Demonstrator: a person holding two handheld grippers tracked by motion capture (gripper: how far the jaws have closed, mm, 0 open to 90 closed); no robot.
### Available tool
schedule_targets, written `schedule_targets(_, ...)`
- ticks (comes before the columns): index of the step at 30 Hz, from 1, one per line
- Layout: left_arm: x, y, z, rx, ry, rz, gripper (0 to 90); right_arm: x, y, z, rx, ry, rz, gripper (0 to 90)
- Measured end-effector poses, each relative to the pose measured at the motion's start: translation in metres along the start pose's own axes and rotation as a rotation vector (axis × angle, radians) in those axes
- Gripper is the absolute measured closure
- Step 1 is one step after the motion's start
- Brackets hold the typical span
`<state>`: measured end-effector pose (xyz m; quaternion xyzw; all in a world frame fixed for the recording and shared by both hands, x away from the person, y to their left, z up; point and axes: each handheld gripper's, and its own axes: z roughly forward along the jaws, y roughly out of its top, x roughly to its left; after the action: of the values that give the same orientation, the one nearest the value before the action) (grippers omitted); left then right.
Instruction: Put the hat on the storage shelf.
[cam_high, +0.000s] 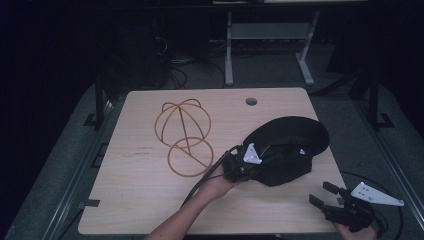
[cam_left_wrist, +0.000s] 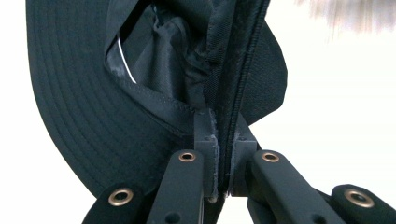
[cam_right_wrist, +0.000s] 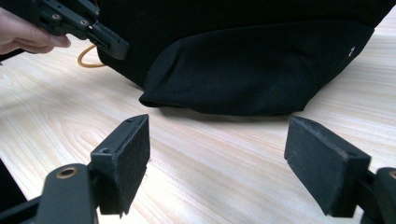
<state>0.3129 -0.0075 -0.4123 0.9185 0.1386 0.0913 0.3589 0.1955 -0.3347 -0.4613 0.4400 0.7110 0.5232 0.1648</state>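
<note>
Your right gripper (cam_high: 322, 194) is sitting nearest you at the table's (cam_high: 140, 200) near right corner, its jaws standing wide apart with nothing between them; in the right gripper view (cam_right_wrist: 217, 163) the two pads are hovering over bare wood, short of the black hat's (cam_right_wrist: 261, 60) near fold. Your right hand (cam_high: 356, 232) is holding it from the bottom edge of the high view. A little farther in, your left hand (cam_high: 218, 186) is reaching forward with the left gripper (cam_high: 239, 165), and its jaws are pinching shut on the hat's (cam_high: 287, 150) edge; in the left gripper view (cam_left_wrist: 223, 154) a stitched band of fabric is running straight up between the pads, with the hat's (cam_left_wrist: 79, 107) wide brim spreading to the left. The hat is resting on the right half of the table, its brim tipped up toward the far side. Left of it, near the middle, a yellow wire frame (cam_high: 184, 137) is lying on the wood, apart from both grippers. Beyond that, a round hole (cam_high: 251, 101) is showing near the table's far edge.
</note>
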Motion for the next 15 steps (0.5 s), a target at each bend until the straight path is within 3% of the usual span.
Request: schedule_targets(15,-0.004,0.002,-0.017,-0.076,-0.020,-0.015,85.5,-0.013,0.007,0.008,-0.004,-0.001,0.082,22.0)
